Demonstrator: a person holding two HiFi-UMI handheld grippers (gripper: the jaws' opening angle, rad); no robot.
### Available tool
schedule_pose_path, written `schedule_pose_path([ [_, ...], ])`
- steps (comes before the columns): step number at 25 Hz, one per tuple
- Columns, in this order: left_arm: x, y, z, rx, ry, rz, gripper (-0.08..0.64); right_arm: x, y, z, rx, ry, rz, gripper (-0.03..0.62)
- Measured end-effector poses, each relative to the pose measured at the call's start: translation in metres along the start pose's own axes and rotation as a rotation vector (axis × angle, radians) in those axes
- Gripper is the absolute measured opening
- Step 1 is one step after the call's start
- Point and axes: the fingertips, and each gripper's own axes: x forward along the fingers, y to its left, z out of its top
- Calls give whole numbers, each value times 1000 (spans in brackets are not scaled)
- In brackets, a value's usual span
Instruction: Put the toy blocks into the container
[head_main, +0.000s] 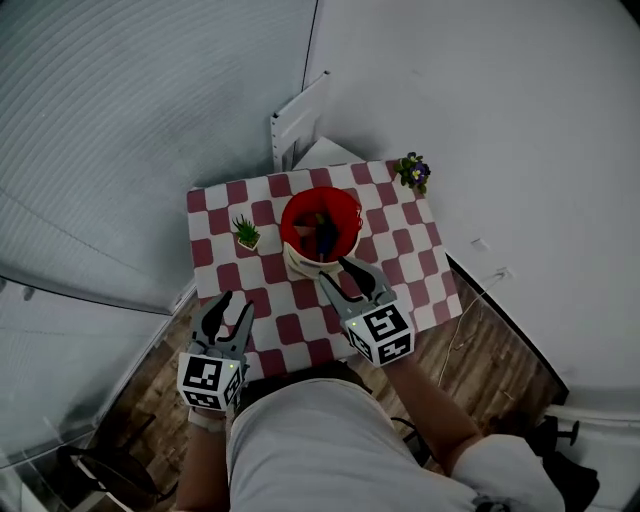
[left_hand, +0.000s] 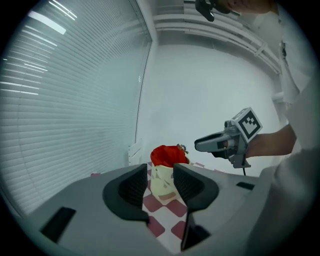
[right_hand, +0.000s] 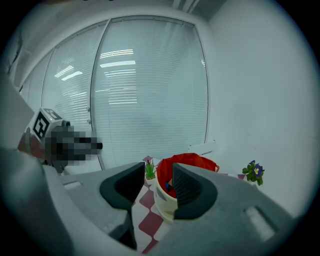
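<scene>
While the person stands at the near edge of the table (head_main: 290, 328), both hands are held out in front of the body, each with its tool pointing a little downward. In the head view the left gripper (head_main: 237, 305) hangs just outside the near left corner of the checkered cloth. The right gripper (head_main: 334, 270) is over the cloth, with its tips just beside the near wall of the container (head_main: 296, 262). I cannot tell whether they touch it.

The left gripper view shows its own jaws with a narrow gap and nothing between them. Only the far container (left_hand: 167, 156) appears through the gap. The right gripper's jaws are also narrowly apart and empty, and the container (right_hand: 165, 202) stands behind them, not in the grip.

The toy blocks (head_main: 325, 232) lie inside the container, which has a cream wall and a red lining and stands near the middle of the table. They show only as blue and dark shapes, so their number and form are hard to make out. From the right gripper view only a small blue piece (right_hand: 169, 186) shows, and the right jaw covers the others.

A small green plant (head_main: 246, 232) stands left of the container, and a pot of purple flowers (head_main: 413, 172) is at the far right corner. The person's wrists are hidden behind the marker cubes.
</scene>
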Motion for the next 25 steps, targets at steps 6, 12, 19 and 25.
schedule_pose_path([
  [6,8,-5,30,41,-45,-75,155,-23,8,14,25,-61,-16,163],
  [12,12,-11,59,69,-102,-130,155,-41,10,27,56,-120,-38,163],
  [19,17,-22,86,98,-148,-185,155,-60,8,40,58,-169,-75,163],
  [25,23,-33,90,98,-164,-213,155,-68,2,39,64,-177,-92,163],
])
